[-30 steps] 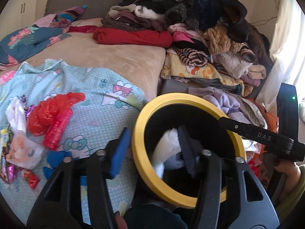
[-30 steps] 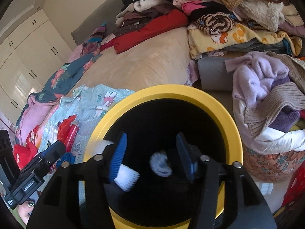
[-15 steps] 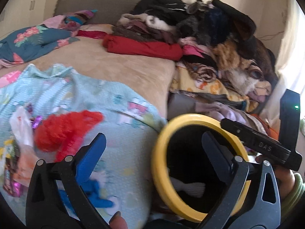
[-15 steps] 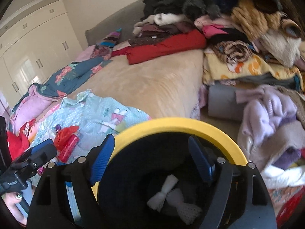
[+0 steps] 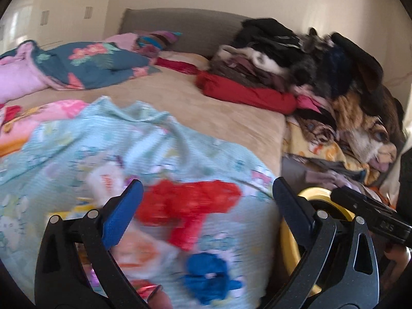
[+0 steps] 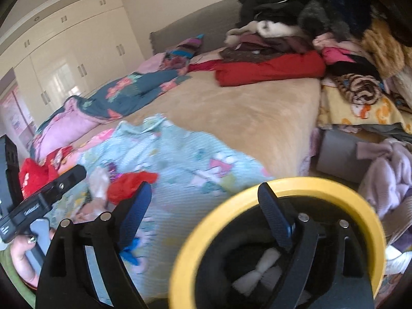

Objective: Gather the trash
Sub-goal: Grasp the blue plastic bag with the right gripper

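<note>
Both grippers, left (image 5: 206,208) and right (image 6: 206,206), empty; right's jaws just spread further. Trash pile (image 5: 188,206) on the bed's blue sheet (image 5: 180,144), bin (image 6: 278,193) at 4 o'clock beside the bed. Risk: thin red bag (image 5: 185,200) slips or snags the sheet, scattering wrappers.

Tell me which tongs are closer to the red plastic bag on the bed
Left. The left tongs point straight at the red plastic bag, which sits framed between their open fingers. The right tongs hang farther off, partly over the yellow-rimmed bin.
</note>
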